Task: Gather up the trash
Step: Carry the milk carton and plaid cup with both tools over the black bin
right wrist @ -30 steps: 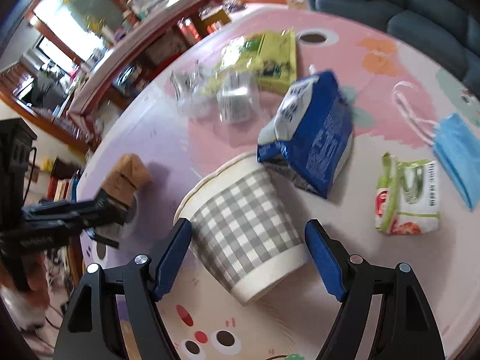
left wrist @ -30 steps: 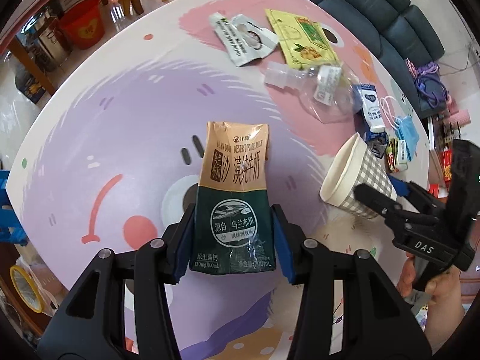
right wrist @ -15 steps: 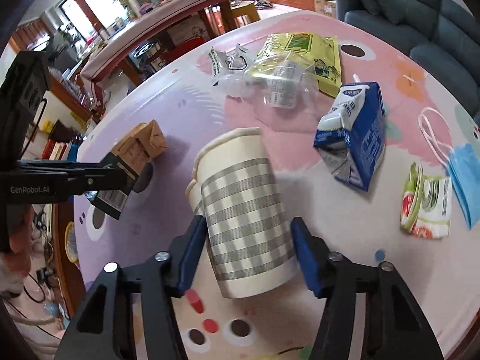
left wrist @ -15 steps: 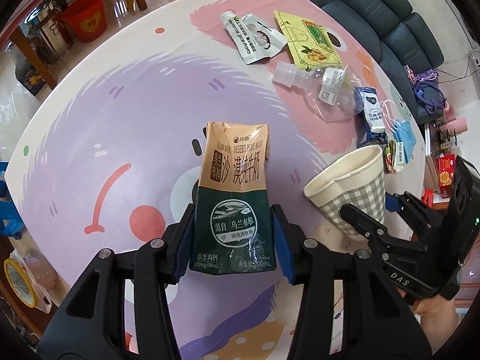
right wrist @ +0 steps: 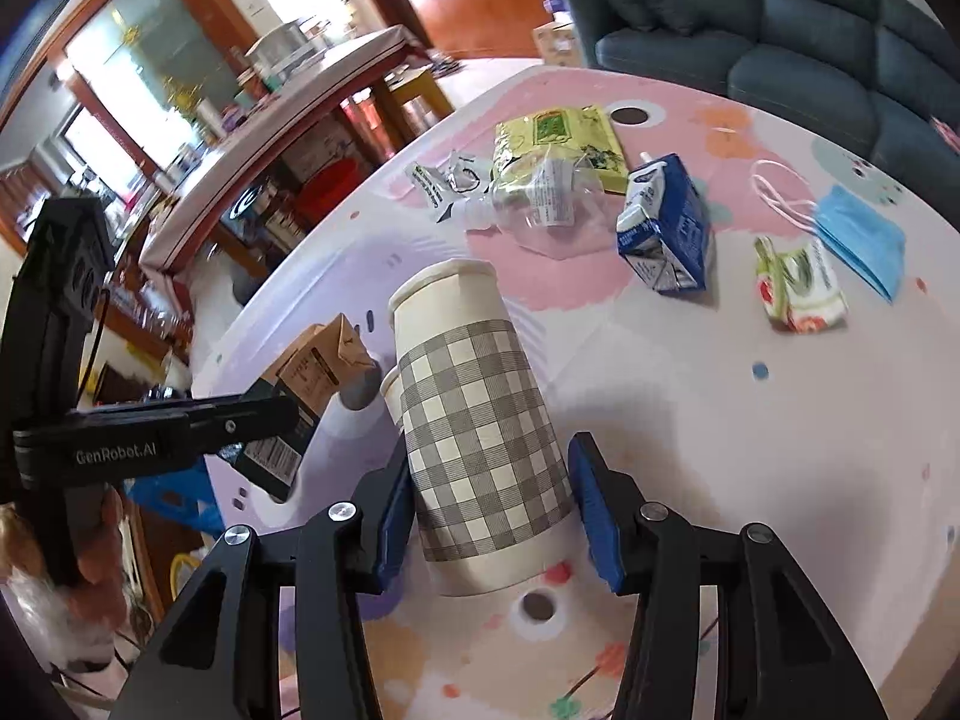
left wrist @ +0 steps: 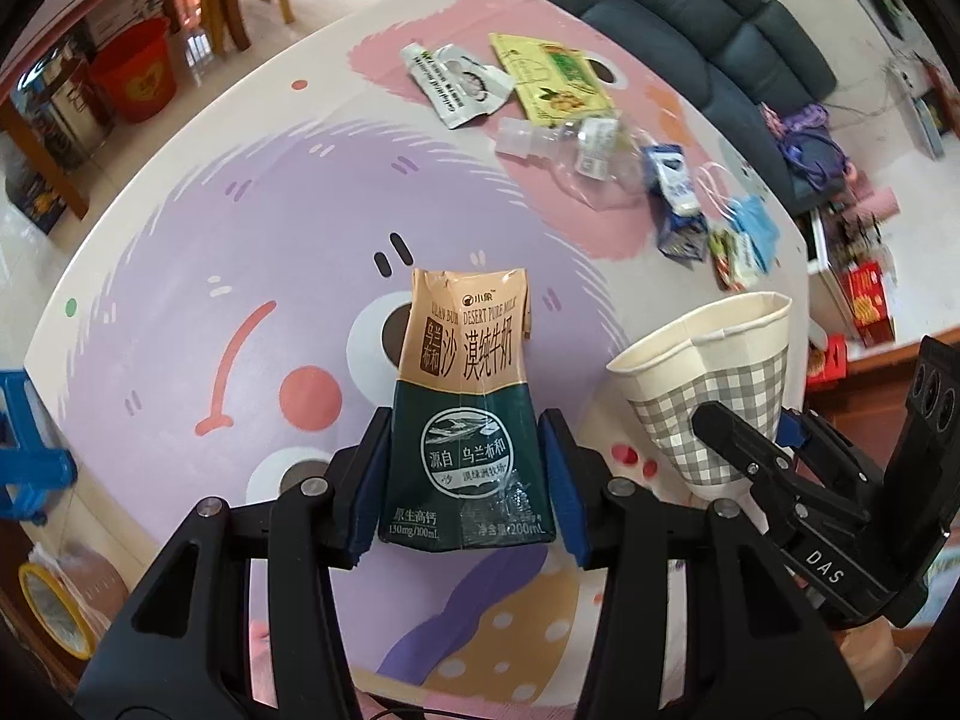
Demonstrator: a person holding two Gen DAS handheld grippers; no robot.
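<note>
Trash lies on a round table [left wrist: 180, 252] with a purple and pink cartoon face on it. One milk carton [left wrist: 465, 414], tan on top and dark green below, is squeezed between the blue pads of the left gripper [left wrist: 467, 483] and held up over the middle of the table. It says "DESERT PURE MILK" and has Chinese writing, plus "130mg/100mL" and "200mL" near the bottom. In the right wrist view the same carton shows a barcode.

The right gripper [right wrist: 489, 507] is clamped on paper cups [right wrist: 474, 414] with a grey and white check pattern. Two cups look stacked, since a second rim peeks out on the left side. The cups tilt with the open mouth pointing away, above the near edge of the table. One gripper has "DAS" written on it and the other says "GenRobot.AI".

More trash sits toward the far edge of the table. There is one yellow-green snack bag [right wrist: 555, 141], one torn silver wrapper [left wrist: 456, 84] with black print too small to read, and one squashed clear plastic bottle [right wrist: 540, 204] touching the bag. One blue and white carton [right wrist: 666, 231] lies just beside the bottle. Near it are one small green and white packet [right wrist: 801, 285] and one blue face mask [right wrist: 858, 237] with white loops.

A dark blue sofa [right wrist: 780, 42] stands past the far edge. One red bucket [left wrist: 135, 78] sits on the floor.
</note>
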